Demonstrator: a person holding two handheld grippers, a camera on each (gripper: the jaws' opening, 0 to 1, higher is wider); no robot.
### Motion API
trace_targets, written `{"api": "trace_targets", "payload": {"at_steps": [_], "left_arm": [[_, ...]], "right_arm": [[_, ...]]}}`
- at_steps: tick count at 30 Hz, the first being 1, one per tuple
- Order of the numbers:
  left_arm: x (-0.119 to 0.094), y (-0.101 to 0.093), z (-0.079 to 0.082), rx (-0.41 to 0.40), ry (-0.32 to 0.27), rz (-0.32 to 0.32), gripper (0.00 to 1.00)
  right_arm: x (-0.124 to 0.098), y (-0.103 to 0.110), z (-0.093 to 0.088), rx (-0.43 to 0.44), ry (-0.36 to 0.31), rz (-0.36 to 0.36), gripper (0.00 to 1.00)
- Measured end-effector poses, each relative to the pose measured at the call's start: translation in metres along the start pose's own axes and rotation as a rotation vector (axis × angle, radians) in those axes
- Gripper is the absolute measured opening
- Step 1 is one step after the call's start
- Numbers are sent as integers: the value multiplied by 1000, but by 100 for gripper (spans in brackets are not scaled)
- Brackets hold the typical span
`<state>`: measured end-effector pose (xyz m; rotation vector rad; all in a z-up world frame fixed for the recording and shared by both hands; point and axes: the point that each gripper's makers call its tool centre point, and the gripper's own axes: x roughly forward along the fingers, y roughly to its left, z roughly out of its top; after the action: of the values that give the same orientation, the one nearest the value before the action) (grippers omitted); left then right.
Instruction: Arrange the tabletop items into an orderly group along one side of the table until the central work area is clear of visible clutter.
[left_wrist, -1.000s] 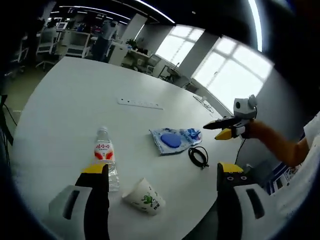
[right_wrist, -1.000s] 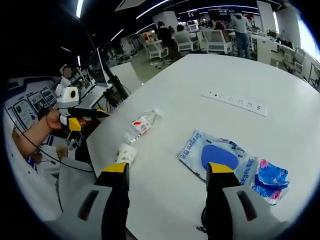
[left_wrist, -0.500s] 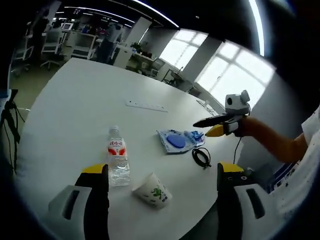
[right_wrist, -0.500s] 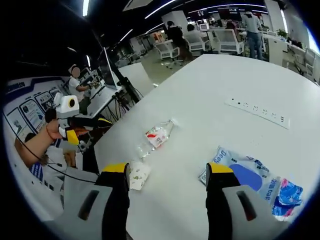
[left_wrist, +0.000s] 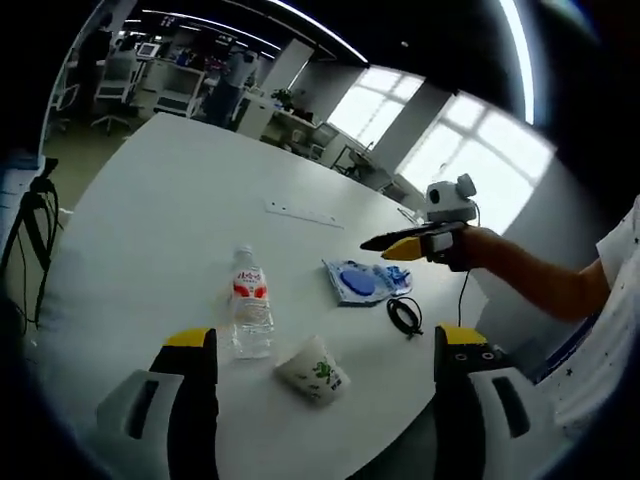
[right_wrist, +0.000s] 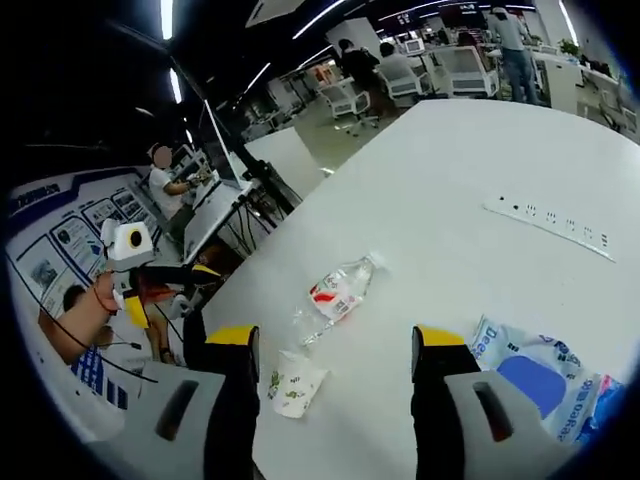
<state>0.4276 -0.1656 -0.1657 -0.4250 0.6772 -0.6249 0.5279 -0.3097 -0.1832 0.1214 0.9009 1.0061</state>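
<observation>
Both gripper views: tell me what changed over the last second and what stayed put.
Only the cameras and hands moved. The right hand-held gripper swung leftward in the left gripper view, ending above the blue packet. Both grippers stayed open and empty. The water bottle, tipped paper cup, black cable and power strip lie untouched on the table.

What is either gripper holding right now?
Nothing. The left gripper and right gripper both stand open and empty above the table.

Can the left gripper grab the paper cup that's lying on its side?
Probably yes. The left gripper is open, and the paper cup lies on bare table right ahead between its jaws, with the water bottle off to one side.
</observation>
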Motion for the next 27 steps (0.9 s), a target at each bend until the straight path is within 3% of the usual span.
{"api": "trace_targets", "payload": {"at_steps": [9, 27], "left_arm": [[-8, 8, 0, -21, -18, 0, 92], [-13, 26, 0, -57, -47, -8, 93]], "right_arm": [[36, -5, 10, 31, 18, 38, 60], [103, -15, 20, 261, 2, 128, 58]]}}
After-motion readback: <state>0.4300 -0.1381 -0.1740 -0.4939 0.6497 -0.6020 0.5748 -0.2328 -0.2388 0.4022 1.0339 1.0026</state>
